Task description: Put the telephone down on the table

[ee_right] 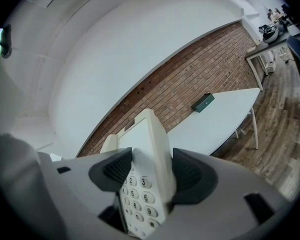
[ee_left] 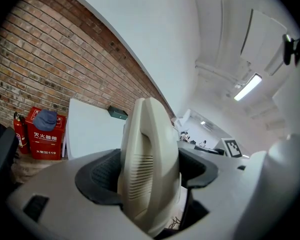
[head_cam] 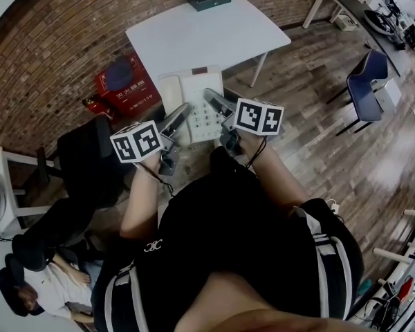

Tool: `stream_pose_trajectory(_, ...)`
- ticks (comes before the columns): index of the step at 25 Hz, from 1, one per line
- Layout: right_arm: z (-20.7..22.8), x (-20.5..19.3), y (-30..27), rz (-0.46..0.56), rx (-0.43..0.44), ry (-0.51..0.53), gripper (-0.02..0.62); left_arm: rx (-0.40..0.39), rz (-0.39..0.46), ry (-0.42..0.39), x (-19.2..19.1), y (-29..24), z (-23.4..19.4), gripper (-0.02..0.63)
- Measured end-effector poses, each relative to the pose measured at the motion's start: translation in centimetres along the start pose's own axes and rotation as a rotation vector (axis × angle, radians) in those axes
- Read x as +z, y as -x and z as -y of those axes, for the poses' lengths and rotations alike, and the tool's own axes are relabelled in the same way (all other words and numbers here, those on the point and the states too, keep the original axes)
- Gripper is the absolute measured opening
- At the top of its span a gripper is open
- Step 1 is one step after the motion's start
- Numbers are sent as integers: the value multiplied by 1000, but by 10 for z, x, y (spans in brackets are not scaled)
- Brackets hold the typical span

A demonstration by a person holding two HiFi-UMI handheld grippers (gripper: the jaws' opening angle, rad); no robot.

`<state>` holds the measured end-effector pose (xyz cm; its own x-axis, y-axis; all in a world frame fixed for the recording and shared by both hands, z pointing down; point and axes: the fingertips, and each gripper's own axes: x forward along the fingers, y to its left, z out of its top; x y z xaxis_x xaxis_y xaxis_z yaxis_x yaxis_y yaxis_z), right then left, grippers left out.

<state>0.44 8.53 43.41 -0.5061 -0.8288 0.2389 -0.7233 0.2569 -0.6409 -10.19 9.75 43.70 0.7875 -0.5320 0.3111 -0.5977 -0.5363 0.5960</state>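
Left gripper (head_cam: pixel 182 113) — clamps ribbed cream handset (ee_left: pixel 147 159) | right gripper (head_cam: pixel 214 99) — clamps telephone (ee_right: pixel 145 179)

Even indoor light, a ceiling strip lamp (ee_left: pixel 248 86) glaring, strong fisheye bending and dark corners throughout.

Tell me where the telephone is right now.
Head view, centre: the telephone is held in the air between the left gripper and right gripper, just short of the white table.
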Motion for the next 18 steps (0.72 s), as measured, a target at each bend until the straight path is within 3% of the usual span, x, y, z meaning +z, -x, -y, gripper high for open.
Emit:
stream_pose_trajectory(6, 5, 4, -16, -15, 25, 35, 229, 22, 33, 4, 5, -7, -12, 356)
stream_pose_trajectory(18, 31, 38, -89, -42, 45, 27, 230, 45, 30, 14, 52, -51, -61, 356)
